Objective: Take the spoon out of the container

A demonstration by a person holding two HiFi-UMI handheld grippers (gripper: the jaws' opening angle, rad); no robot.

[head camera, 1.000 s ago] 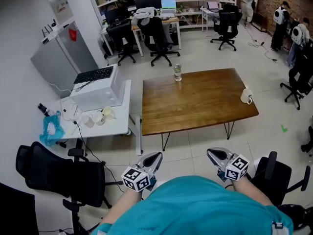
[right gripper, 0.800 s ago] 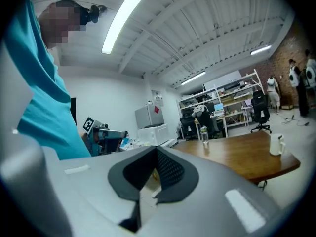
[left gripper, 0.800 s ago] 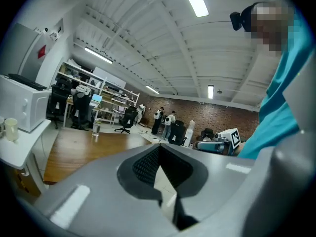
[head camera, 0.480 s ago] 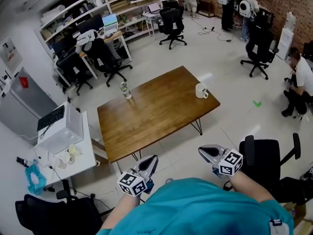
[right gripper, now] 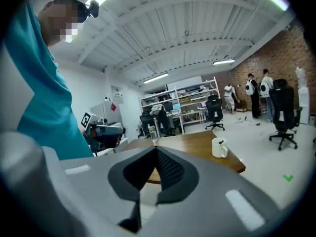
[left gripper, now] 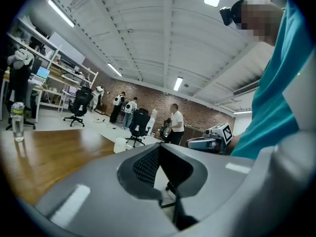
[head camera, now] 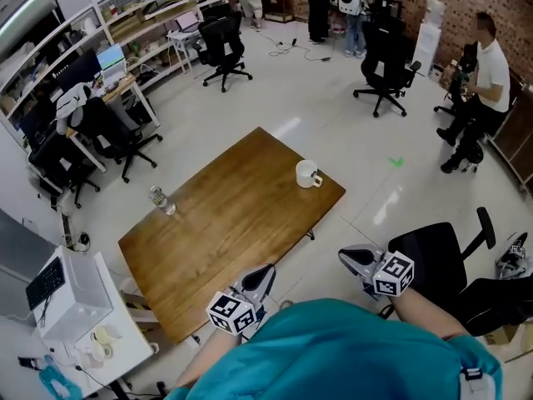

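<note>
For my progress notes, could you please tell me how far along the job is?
Done: nothing; the white mug stands untouched on the wooden table, apart from both grippers. In hand: nothing; the left gripper and right gripper have jaws together, empty. Left: everything, reaching the mug and lifting out the spoon, too small to see here.

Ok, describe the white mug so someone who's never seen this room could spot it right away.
Find the big wooden table in the middle of the tiled floor. The white mug stands by itself near the table's right-hand corner in the head view. The only other thing on the table is a tall clear bottle at the opposite side; the mug is squat, opaque and has a handle.
</note>
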